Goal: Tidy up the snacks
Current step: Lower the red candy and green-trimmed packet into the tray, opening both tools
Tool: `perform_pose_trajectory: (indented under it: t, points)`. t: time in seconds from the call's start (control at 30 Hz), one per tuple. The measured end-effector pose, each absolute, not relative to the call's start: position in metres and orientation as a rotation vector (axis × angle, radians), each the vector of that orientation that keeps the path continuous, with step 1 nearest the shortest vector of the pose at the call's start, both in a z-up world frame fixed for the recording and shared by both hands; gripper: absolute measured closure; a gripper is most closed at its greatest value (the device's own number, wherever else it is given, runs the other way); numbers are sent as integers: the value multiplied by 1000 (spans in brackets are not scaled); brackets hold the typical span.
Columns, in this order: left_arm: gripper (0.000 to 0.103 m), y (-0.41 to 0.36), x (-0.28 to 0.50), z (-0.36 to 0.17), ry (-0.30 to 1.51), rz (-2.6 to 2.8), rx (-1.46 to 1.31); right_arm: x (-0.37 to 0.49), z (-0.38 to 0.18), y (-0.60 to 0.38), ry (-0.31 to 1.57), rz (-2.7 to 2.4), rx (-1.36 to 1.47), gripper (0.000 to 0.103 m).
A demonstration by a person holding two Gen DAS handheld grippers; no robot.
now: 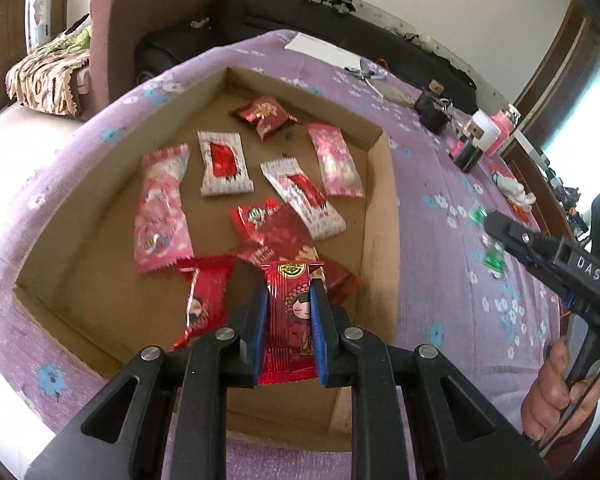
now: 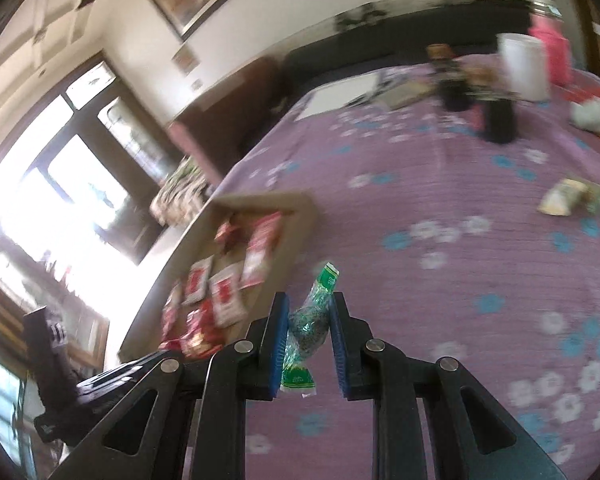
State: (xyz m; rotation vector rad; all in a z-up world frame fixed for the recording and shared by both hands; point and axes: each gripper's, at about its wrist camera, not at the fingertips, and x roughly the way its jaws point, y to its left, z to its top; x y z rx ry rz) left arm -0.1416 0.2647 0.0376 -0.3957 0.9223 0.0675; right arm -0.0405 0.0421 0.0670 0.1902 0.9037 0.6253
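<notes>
Both crinkly: glossy red foil packet (image 1: 288,320), twisted green candy wrapper (image 2: 308,328).

Black grippers (image 1: 288,280), blue pads (image 1: 260,320), silver screws.

bright window (image 2: 60,200) glare (right wrist view), motion blur, fisheye-bent edges
</notes>
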Motion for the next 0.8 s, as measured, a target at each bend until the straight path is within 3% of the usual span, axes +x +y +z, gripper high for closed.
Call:
perform_pose_trajectory:
  t: [0.3,0.37,0.43,0.5,0.8]
  points:
    - [82,268,-154,42,944,74,-411,-55,63,118,931,710,69,83]
    - [75,270,-158,48,930,74,-408,-56,60,131,934,717,44,83]
    - [57,273,-163,53,911,77,-411,-56,59,141,941,722,27,83]
    - [51,277,-167,57,891,86,-417,-55,56,152,942,718,0,82]
    - [51,300,-177,57,873,121,-461,-43,41,177,964,697,-35,77]
